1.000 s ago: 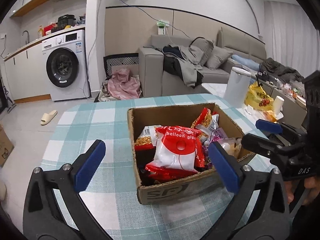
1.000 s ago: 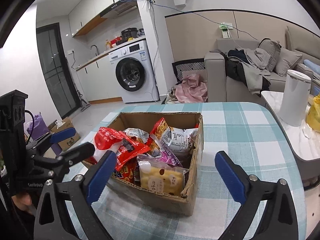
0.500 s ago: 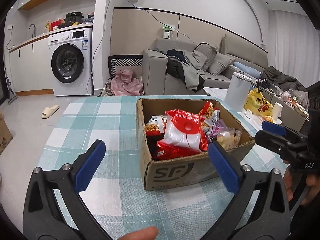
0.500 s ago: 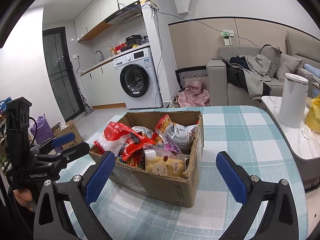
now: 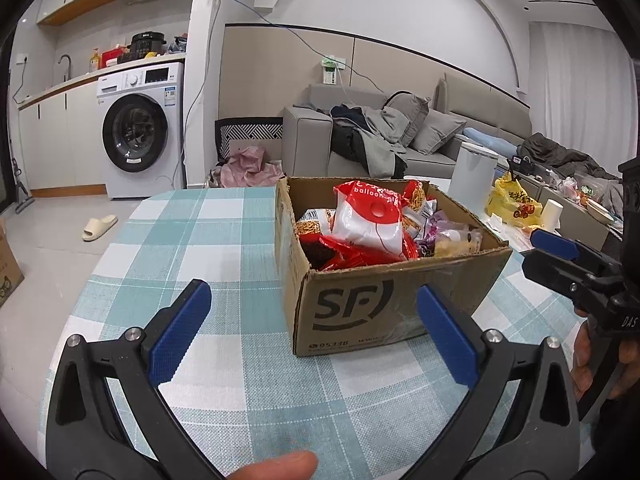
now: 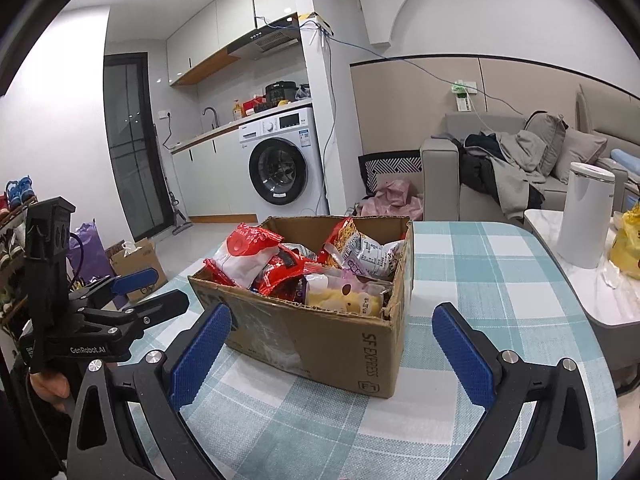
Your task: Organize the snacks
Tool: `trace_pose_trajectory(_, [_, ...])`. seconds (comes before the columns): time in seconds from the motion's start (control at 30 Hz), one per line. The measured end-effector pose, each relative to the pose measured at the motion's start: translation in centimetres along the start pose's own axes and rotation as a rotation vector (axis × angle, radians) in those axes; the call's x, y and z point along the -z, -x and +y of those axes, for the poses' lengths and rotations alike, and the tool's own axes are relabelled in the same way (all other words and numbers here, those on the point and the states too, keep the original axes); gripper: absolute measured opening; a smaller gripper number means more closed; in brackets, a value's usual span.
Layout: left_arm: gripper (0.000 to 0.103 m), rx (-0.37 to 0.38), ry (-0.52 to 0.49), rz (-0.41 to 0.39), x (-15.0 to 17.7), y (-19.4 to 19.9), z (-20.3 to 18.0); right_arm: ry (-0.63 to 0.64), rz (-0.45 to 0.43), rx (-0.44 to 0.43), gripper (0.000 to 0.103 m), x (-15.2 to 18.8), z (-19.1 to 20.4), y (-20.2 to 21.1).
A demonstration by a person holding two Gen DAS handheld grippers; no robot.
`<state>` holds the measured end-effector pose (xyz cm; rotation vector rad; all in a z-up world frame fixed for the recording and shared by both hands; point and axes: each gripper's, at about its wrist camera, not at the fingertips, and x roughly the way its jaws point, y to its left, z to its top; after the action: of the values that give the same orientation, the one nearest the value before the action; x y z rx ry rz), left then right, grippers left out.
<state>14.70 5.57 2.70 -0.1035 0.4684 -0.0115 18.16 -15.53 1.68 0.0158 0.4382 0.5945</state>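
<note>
Both claws, left claw (image 5: 312,336) and right claw (image 6: 330,344), gape wide, empty, near the cardboard box (image 5: 384,304) of snacks on the bench (image 5: 192,240). Best lift the topmost red-and-white packet (image 5: 370,222) by its edge.

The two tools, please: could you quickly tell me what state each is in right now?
Left tool: open, holding nothing.
Right tool: open, holding nothing.

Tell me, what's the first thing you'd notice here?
The cardboard box in the middle of the checked tablecloth, stuffed with bright snack bags. A big red-and-white bag sticks up on top. Both open grippers, left and right, hover empty in front of it.
</note>
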Motion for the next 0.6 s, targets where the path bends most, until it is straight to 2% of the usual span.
trace_pose_trajectory(0.6, [0.102,-0.008,-0.003,-0.036,1.7,0.0,-0.1,0.049,-0.038,0.015,0.103,2.0,0.7,-0.5])
